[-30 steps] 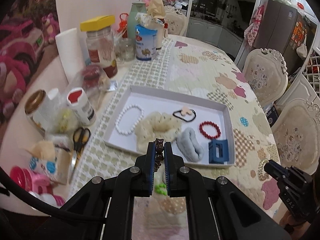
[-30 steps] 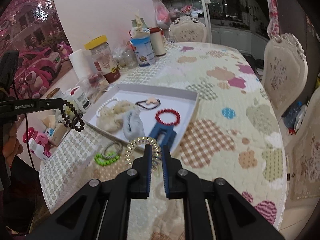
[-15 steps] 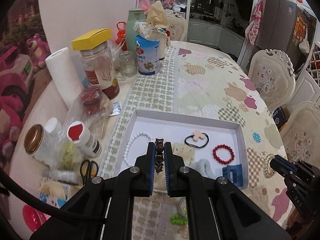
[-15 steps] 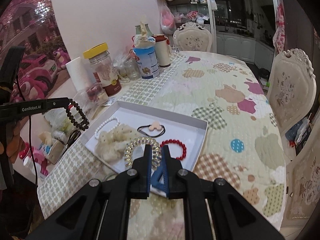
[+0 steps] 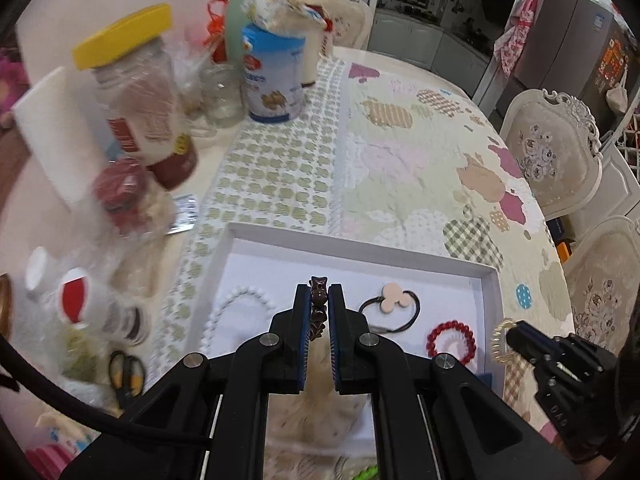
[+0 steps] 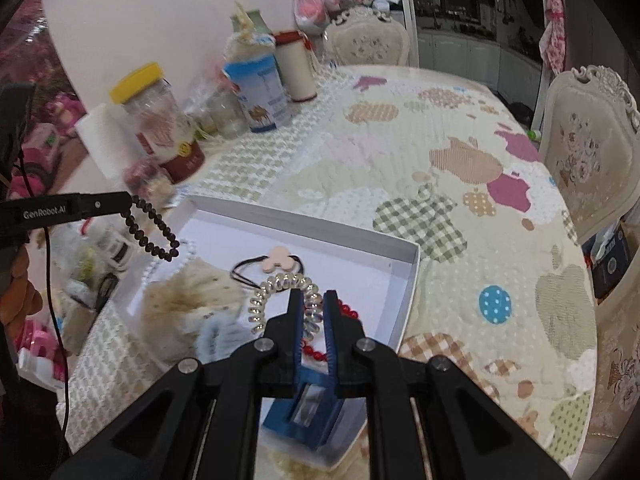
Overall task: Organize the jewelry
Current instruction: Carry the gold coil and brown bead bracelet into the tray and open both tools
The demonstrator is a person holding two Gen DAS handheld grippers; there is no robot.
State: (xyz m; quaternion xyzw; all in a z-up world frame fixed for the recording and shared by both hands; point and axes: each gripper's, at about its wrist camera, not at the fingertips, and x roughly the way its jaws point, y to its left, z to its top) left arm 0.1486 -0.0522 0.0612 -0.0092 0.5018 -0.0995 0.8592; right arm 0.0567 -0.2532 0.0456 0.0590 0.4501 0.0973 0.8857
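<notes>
Inside white tray (image 6: 408, 280): pearl bracelet (image 5: 224, 312), red bracelet (image 5: 451, 338), left gripper (image 5: 319, 312) clamping brown bracelet (image 6: 150, 232), right gripper (image 6: 312, 312) pinching coil tie (image 6: 280, 292)

A table (image 6: 460, 208) under a patchwork cloth is carrying a white tray (image 6: 408, 280) near its front edge. Jars, a blue can (image 6: 260, 92) and a paper roll (image 6: 100, 140) are crowding its far left.

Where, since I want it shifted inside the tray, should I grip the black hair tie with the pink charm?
Pinch the pink charm of the black hair tie from straight above: it is the one solid, raised part, while the thin elastic lies flat on the white tray. The cream scrunchie crowds its near side.
</notes>
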